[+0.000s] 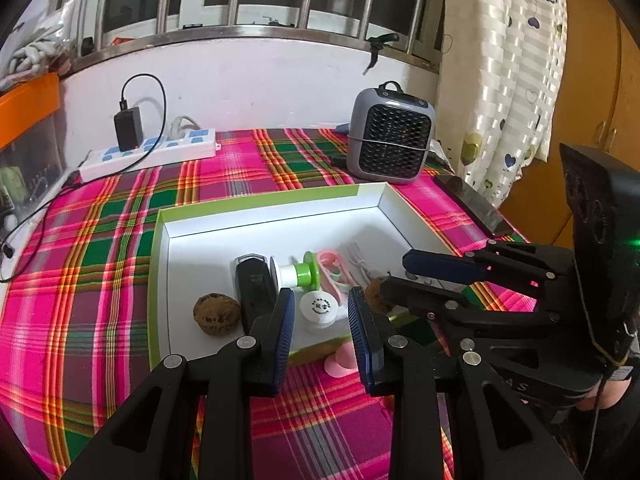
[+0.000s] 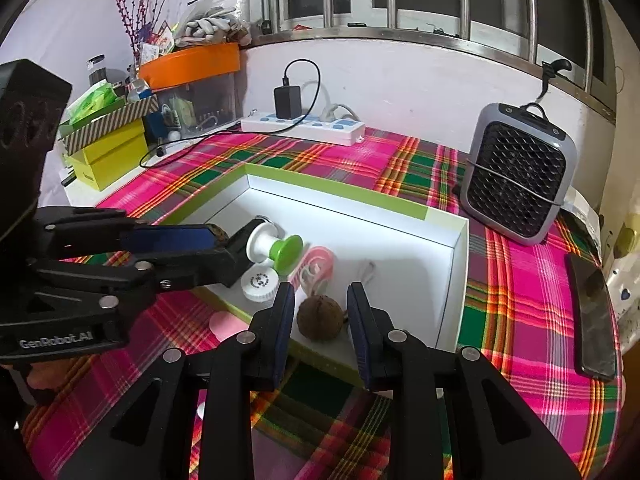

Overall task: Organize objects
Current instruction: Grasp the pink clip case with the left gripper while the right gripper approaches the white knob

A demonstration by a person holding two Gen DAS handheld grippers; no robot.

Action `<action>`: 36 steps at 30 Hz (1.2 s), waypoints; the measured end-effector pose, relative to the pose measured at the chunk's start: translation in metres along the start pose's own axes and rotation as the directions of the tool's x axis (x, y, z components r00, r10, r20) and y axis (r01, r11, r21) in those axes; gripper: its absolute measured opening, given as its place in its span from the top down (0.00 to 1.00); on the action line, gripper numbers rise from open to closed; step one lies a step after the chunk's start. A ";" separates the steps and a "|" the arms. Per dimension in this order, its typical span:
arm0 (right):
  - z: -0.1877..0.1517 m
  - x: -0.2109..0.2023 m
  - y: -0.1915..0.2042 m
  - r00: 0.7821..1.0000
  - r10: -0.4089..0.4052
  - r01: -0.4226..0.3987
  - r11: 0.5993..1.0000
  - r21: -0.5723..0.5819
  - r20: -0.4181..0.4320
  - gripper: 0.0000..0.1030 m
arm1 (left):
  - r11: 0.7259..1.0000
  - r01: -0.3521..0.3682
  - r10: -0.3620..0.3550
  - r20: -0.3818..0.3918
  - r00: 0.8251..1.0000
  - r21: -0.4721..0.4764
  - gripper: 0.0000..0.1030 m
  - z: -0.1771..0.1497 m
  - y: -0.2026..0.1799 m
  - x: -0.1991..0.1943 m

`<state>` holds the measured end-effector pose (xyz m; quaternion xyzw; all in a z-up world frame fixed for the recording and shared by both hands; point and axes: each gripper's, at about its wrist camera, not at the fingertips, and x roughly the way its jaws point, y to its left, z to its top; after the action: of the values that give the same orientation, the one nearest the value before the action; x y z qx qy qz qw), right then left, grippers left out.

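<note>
A white box with a green rim [image 1: 260,200] lies on the plaid cloth. In it are a brown walnut [image 1: 216,314], a black car key [image 1: 254,284], a white-and-green spool [image 1: 298,274], a white round cap [image 1: 320,308], a pink clip [image 1: 332,272] and white forks [image 1: 356,260]. My left gripper [image 1: 322,304] is open over the box's near edge, with the cap between its fingers. My right gripper [image 2: 320,304] is open around a second walnut [image 2: 320,316] lying in the box. The right gripper also shows in the left wrist view [image 1: 396,276].
A grey fan heater [image 1: 390,136] stands behind the box, a white power strip [image 1: 152,152] with a black charger at the wall. A black phone [image 2: 592,316] lies at the right edge. A pink disc [image 1: 340,362] lies on the cloth before the box. Yellow boxes [image 2: 108,156] stand at far left.
</note>
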<state>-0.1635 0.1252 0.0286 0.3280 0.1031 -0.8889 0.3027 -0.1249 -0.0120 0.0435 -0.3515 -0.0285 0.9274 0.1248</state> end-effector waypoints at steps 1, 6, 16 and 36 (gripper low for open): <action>0.000 0.000 0.000 1.000 0.001 -0.001 1.000 0.003 -0.002 0.72 | 1.000 -0.001 0.001 -0.001 1.000 0.003 0.75 -0.001 -0.001 -0.001; -0.002 -0.005 0.001 1.000 0.015 -0.015 1.000 0.005 -0.004 0.72 | 1.000 0.014 -0.014 -0.001 1.000 0.017 0.75 -0.005 -0.003 -0.009; -0.007 -0.021 0.006 0.999 0.042 -0.042 0.999 -0.004 0.005 0.72 | 0.995 0.077 -0.076 -0.031 0.997 0.056 0.75 -0.020 -0.013 -0.015; -0.024 -0.025 0.008 0.994 0.068 -0.069 0.998 -0.010 -0.082 0.72 | 0.993 0.107 -0.100 -0.119 0.988 0.054 0.73 -0.027 -0.013 0.008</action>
<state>-0.1313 0.1400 0.0265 0.3653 0.1097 -0.8632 0.3308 -0.1101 0.0019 0.0195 -0.3988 -0.0113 0.8981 0.1851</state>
